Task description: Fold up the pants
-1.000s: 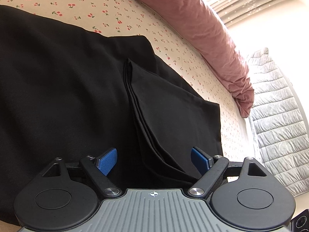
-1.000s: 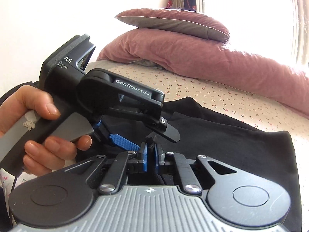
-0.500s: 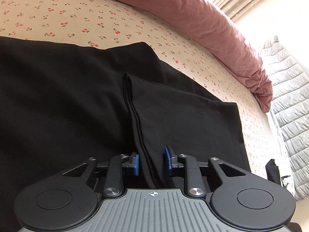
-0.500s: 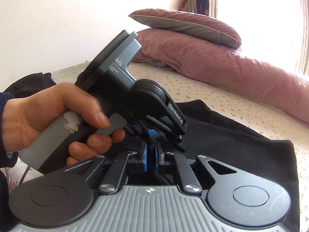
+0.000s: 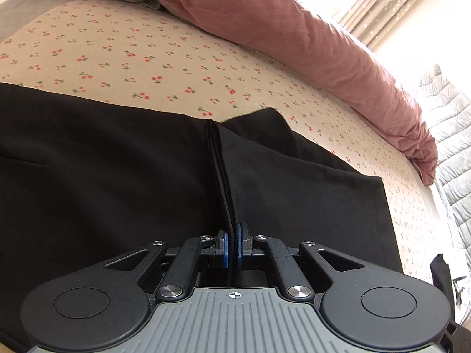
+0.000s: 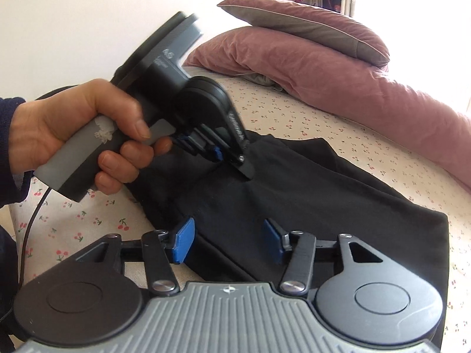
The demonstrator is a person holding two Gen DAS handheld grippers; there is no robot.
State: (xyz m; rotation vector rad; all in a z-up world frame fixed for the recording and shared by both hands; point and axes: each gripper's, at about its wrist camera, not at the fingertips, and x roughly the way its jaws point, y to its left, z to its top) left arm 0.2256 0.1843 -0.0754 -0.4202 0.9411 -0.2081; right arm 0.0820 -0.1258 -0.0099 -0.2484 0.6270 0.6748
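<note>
Left wrist view: bed [image 5: 164, 67] with a cream, cherry-print sheet; a long pink pillow [image 5: 309, 47] runs along its far edge, a grey quilted cover [image 5: 450, 147] lies past the right-hand edge, and curtains [image 5: 382, 8] hang bright in the upper right. The black pants [image 5: 103, 182] lie spread on the bed and fill the lower half of the view, with a folded layer on the right ending in a straight hem toward the right-hand edge of the bed. A raised ridge of stacked fabric edges runs from mid-frame down to the left gripper [image 5: 231, 245]. Its blue pads are pressed together on that ridge, cloth visible between them. Right wrist view: same bed, white wall behind; the pink pillow [image 6: 338, 88] lies at the far edge with a second pink and grey pillow [image 6: 309, 26] stacked on top. The pants [image 6: 338, 206] lie across the middle of the bed. The person's left hand [image 6: 79, 129], dark sleeve at the wrist, grips the grey handle of the left gripper [image 6: 219, 154], whose tip bites into the black fabric and lifts it into a small peak. A cable hangs from the handle. The right gripper [image 6: 228, 239] sits in the foreground with jaws opening; pads are spread apart, the near edge of the pants lies between them, neither pad pressing it.
</note>
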